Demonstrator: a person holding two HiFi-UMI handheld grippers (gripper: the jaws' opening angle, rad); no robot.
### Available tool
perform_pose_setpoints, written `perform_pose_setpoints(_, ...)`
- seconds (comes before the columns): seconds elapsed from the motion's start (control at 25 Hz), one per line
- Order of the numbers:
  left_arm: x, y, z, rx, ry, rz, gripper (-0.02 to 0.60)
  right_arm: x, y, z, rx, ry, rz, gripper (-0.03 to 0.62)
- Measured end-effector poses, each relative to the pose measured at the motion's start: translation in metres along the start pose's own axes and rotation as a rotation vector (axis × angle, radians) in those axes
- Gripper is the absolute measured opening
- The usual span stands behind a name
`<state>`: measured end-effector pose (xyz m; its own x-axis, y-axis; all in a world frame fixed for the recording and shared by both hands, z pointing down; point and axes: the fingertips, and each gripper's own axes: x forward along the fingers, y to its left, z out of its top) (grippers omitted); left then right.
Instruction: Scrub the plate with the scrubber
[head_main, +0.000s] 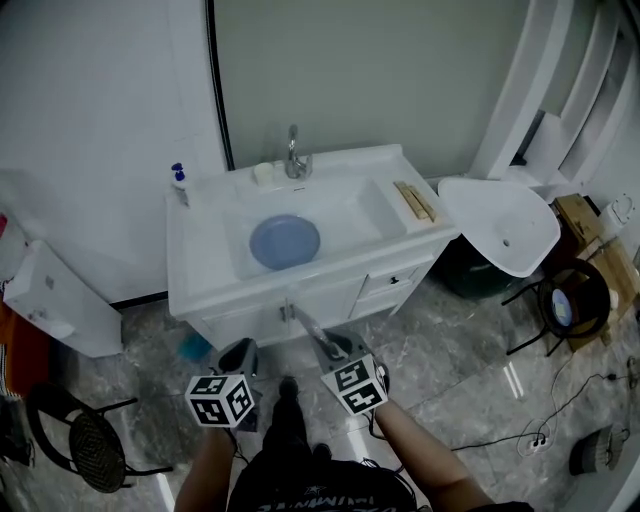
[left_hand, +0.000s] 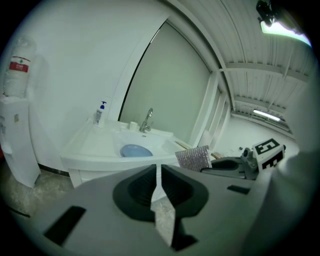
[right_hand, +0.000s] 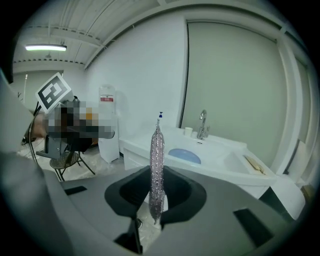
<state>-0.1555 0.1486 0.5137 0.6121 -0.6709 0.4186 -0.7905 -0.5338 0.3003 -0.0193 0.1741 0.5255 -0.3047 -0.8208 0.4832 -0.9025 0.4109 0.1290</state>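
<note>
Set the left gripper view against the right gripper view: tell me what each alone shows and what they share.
Left gripper view only: the left claw shut and empty, and the right claw's marker cube. Right gripper view only: the right claw shut on the scrubber, the left claw's marker cube, a black chair. Both: the scrubber, flat-on in the left, edge-on in the right; the blue plate in the sink; the faucet; the soap bottle.

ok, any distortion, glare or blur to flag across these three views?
Head view: even light, mild barrel bend, plate sharp. Left gripper view: heavy fisheye, black rim, ceiling lamp blown out top right, near jaws soft. Right gripper view: same fisheye, scrubber crisp between the jaws.
</note>
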Motion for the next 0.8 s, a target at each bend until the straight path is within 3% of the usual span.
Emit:
perform_pose_setpoints(0.4,-0.062,-0.02,-0.038,-0.024,-0.014,0.014,0.04,-0.049,0.046,-0.025,-0.004,-0.005,0.022,0.077)
perform_pose_setpoints(0.8,-0.069,-0.022,-0.028,-0.012,-0.038,0.001,0.04,-0.052,0.043,-0.019,0.02,-0.017,0.005,0.077)
